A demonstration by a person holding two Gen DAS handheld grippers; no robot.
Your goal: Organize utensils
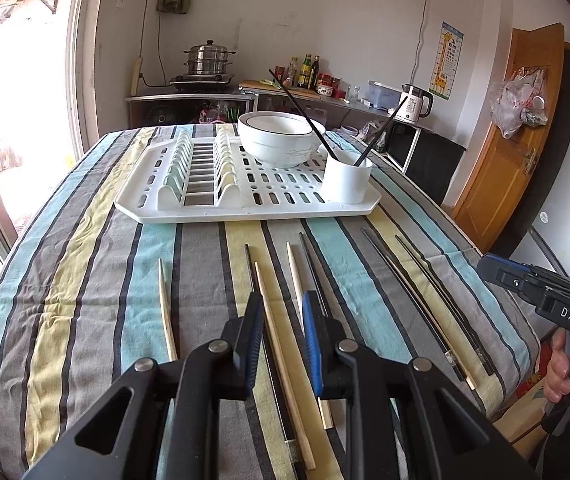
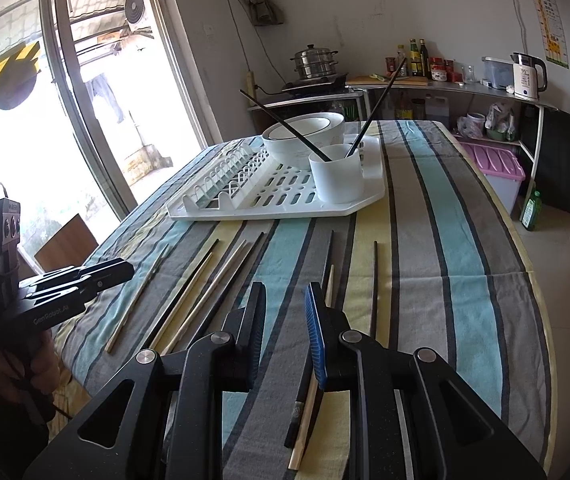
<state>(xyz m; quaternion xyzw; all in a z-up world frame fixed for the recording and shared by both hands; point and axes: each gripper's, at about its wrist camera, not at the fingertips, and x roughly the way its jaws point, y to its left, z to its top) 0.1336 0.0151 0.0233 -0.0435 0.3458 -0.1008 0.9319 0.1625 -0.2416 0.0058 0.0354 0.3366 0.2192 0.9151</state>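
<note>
Black and pale wooden chopsticks (image 1: 285, 364) lie loose in a row on the striped table (image 1: 85, 280) before the white drying rack (image 1: 245, 196), whose cup (image 1: 345, 178) holds two black ones, while the left hand-held gripper (image 1: 283, 312) and right hand-held gripper (image 2: 285, 304) hover above them, jaws partly apart, holding nothing.

Chopsticks (image 2: 201, 280) (black, wooden) before rack (image 2: 285, 200)
</note>
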